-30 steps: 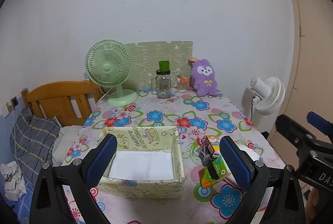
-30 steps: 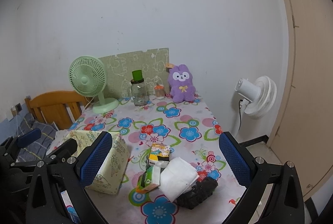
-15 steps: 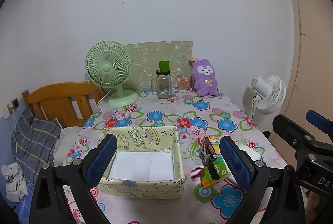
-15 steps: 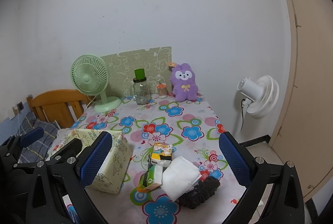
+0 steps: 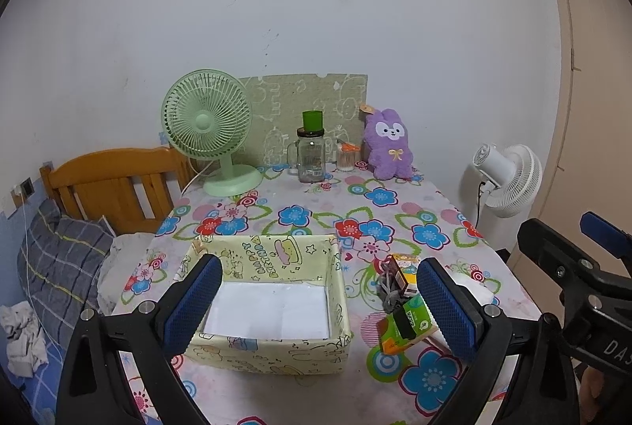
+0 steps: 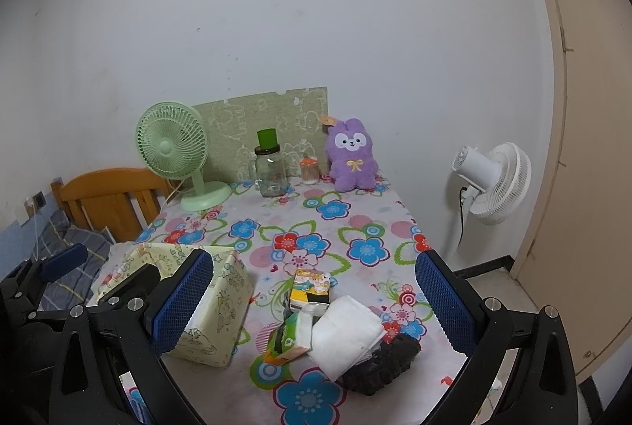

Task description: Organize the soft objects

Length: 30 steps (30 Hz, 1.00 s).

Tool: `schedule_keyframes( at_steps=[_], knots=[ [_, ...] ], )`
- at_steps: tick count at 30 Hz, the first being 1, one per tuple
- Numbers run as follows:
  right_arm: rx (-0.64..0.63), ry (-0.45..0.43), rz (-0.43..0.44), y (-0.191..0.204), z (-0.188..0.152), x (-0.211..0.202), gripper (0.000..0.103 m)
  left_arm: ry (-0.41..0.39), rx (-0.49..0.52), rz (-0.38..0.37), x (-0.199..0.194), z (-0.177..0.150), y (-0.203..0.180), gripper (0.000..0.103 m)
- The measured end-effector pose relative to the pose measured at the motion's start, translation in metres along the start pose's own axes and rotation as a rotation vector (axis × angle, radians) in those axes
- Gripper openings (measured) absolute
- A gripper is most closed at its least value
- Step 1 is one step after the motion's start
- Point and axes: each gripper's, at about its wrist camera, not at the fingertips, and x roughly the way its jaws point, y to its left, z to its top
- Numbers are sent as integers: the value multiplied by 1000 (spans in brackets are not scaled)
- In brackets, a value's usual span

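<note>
**Both grippers hanging back, first pick not yet begun**

Since a second ago little has moved: both views drifted slightly, the pile and box lying as before.

Left gripper (image 5: 316, 302) spread wide, holding nothing, poised over the pale yellow cartoon-print fabric box (image 5: 268, 346), whose white-lined floor shows bare. Right gripper (image 6: 314, 300) likewise wide apart and empty, aimed at the pile at 5 o'clock of the box: white folded cloth pad (image 6: 345, 336), black knitted bundle (image 6: 381, 362), green-and-orange tissue packet (image 6: 286, 342), yellow printed packet (image 6: 310, 286).

Judgement: opening step, nothing sorted yet. Next move calls for the right gripper to drop onto the topmost white pad, pinch an edge, and carry it toward 9 o'clock into the box.
</note>
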Motion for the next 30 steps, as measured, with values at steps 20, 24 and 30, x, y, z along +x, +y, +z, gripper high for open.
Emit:
schedule_keyframes(
  at_steps=[20, 24, 30],
  knots=[
    [-27, -10, 13, 4, -2, 6, 101, 14, 11, -20, 12, -3, -8, 94],
    [-31, -1, 16, 3, -3, 10, 99, 10, 22, -25, 16, -4, -14, 94],
    [-18, 10, 27, -3, -6, 19, 97, 16, 30, -38, 26, -6, -22, 94]
  ],
)
